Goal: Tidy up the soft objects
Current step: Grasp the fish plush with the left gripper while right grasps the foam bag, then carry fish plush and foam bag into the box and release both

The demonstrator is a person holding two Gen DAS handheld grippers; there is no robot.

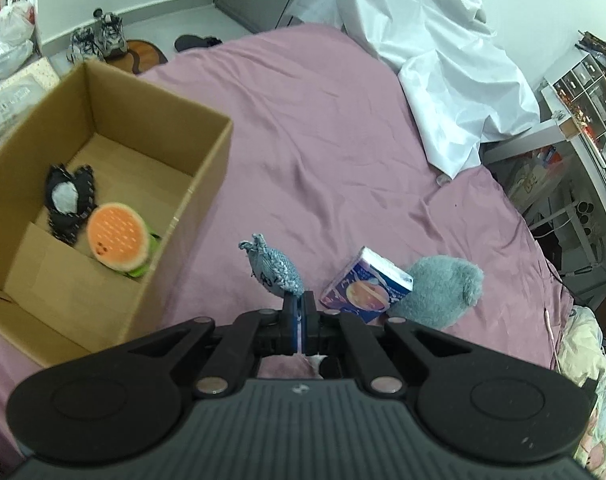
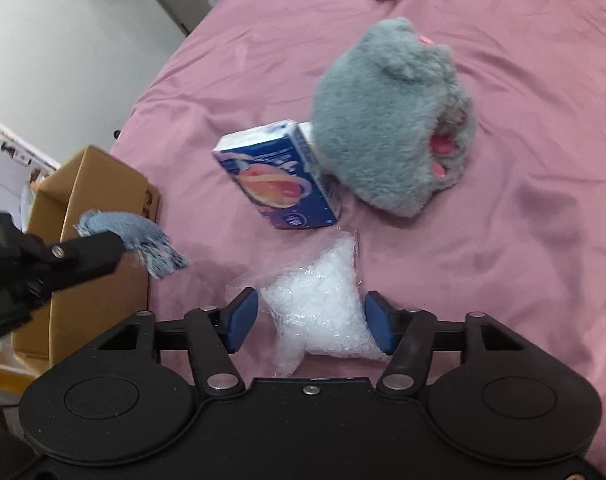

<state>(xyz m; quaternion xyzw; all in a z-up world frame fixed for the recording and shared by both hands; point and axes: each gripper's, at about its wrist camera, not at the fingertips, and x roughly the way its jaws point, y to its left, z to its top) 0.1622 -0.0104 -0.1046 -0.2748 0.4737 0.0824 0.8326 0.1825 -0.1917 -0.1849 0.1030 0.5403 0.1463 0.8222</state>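
Left wrist view has the blue knitted pouch point(image 1: 274, 270) pinched right at the tip of the left gripper point(image 1: 299, 300), jaws closed tight on its lower edge, so it sticks up above the pink bedsheet point(image 1: 343, 140) and isn't touching the bed. Just to its left sits the open cardboard box point(image 1: 207, 168), and inside there's an orange-faced round plush point(image 1: 118, 236) leaning beside a black and grey soft toy point(image 1: 69, 200) on the box floor.

On the other side of the pouch, a blue tissue pack point(image 1: 365, 280) lies tilted on the sheet with a fluffy grey plush point(image 1: 443, 288) right against it.

Over in the right wrist view, the right gripper point(image 2: 311, 320) hangs over a clear bag of white filling point(image 2: 319, 312) lying on the bed. Its jaws are partly spread with the bag sitting between the blue pads point(image 2: 243, 316); the pads look right at the bag's edges, but I honestly can't tell if they're pressing it.

Same view shows the tissue pack above the bag, nearly touching it, the grey plush with pink paw pads behind that, and the left gripper off to the left holding the pouch in front of the box. White cloth point(image 1: 443, 60) is heaped at the far end of the bed.
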